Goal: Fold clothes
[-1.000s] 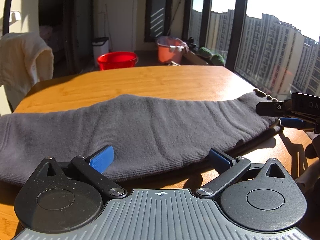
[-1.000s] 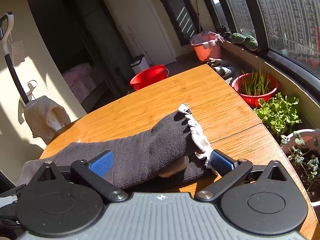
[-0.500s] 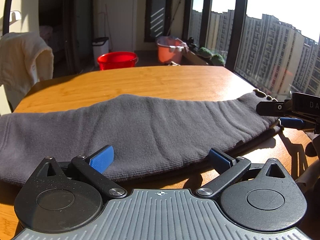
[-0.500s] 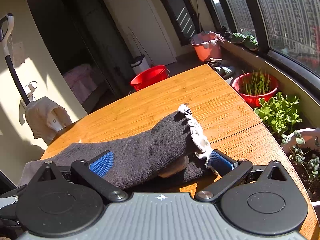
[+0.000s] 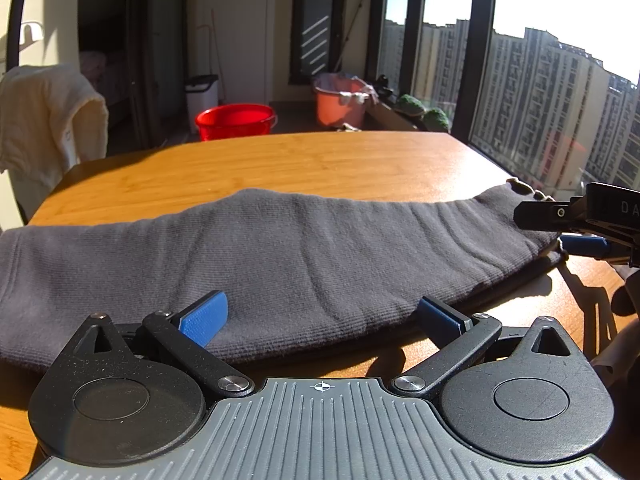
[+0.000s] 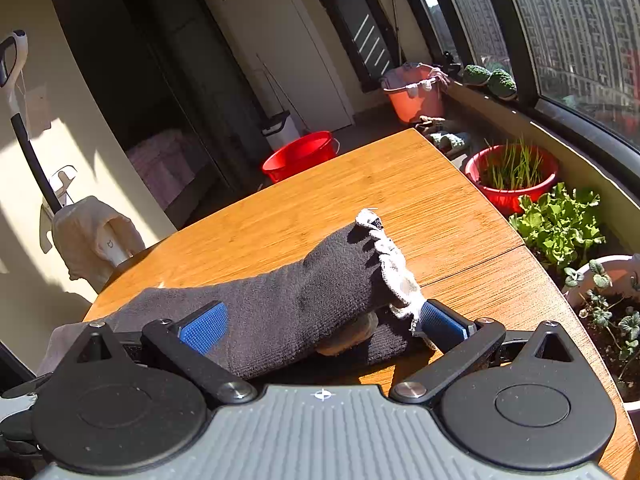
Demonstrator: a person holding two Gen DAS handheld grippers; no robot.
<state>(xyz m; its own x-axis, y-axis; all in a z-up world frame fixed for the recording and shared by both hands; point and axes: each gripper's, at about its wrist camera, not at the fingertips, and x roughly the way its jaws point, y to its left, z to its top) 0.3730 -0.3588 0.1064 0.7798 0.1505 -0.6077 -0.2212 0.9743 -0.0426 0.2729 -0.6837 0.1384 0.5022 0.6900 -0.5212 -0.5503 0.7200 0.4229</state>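
Observation:
A dark grey knit garment [image 5: 304,256] lies folded lengthwise across the wooden table [image 5: 304,164], running from left to right. My left gripper [image 5: 320,312] is open, and the garment's near edge lies between its blue pads [image 5: 204,316]. At the garment's right end my right gripper [image 5: 540,229] comes in from the right edge. In the right wrist view the garment [image 6: 280,312] ends in a pale frayed trim [image 6: 394,272]. That end rests between the wide-apart fingers of the open right gripper [image 6: 320,316]. The trim touches the right pad [image 6: 440,320].
Beyond the table's far edge stand a red basin [image 5: 235,120], an orange bucket [image 5: 340,100] and a white bin [image 5: 202,92]. A cream towel [image 5: 48,120] hangs at the left. Potted plants [image 6: 560,228] line the window side past the table's right edge.

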